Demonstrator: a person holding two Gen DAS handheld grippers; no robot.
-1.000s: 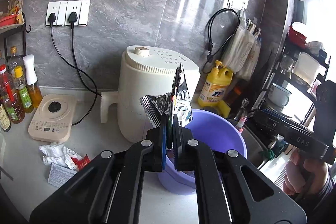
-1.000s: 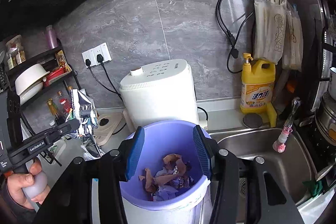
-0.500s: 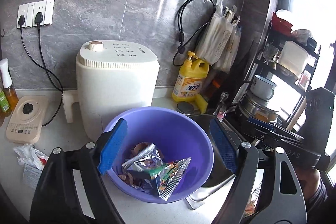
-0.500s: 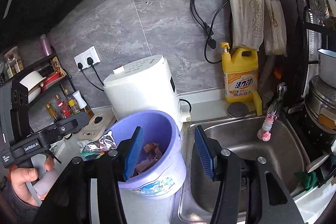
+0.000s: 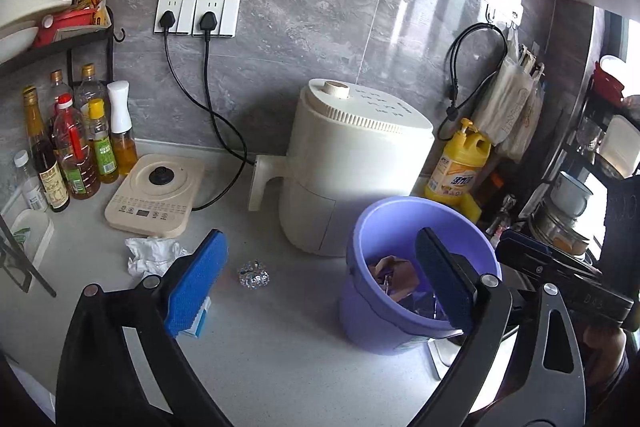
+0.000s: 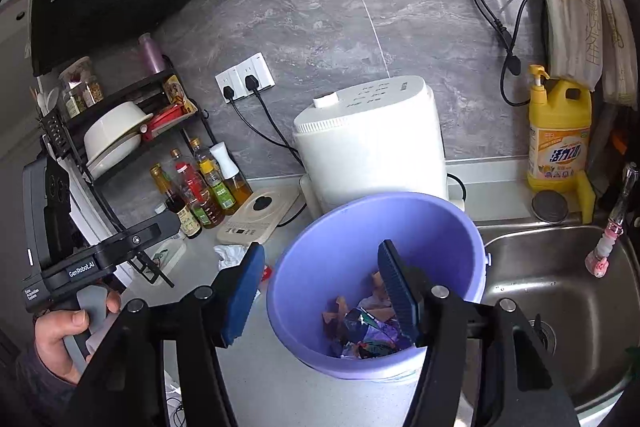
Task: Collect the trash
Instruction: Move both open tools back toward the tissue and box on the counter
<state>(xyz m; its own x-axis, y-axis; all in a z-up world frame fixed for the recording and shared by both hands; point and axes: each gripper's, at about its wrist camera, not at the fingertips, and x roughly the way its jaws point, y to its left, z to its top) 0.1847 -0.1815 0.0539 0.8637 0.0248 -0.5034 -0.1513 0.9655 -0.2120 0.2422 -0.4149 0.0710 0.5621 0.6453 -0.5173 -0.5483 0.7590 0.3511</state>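
Left gripper [image 5: 320, 275]: jaws wide, holding nothing, low over the counter [image 5: 280, 347].
Right gripper [image 6: 320, 287]: jaws wide, holding nothing, above the purple bucket [image 6: 440, 223].
Trash: wrappers [image 6: 366, 337] in bucket; foil ball [image 5: 253, 273] and crumpled tissue [image 5: 150, 255] on counter.
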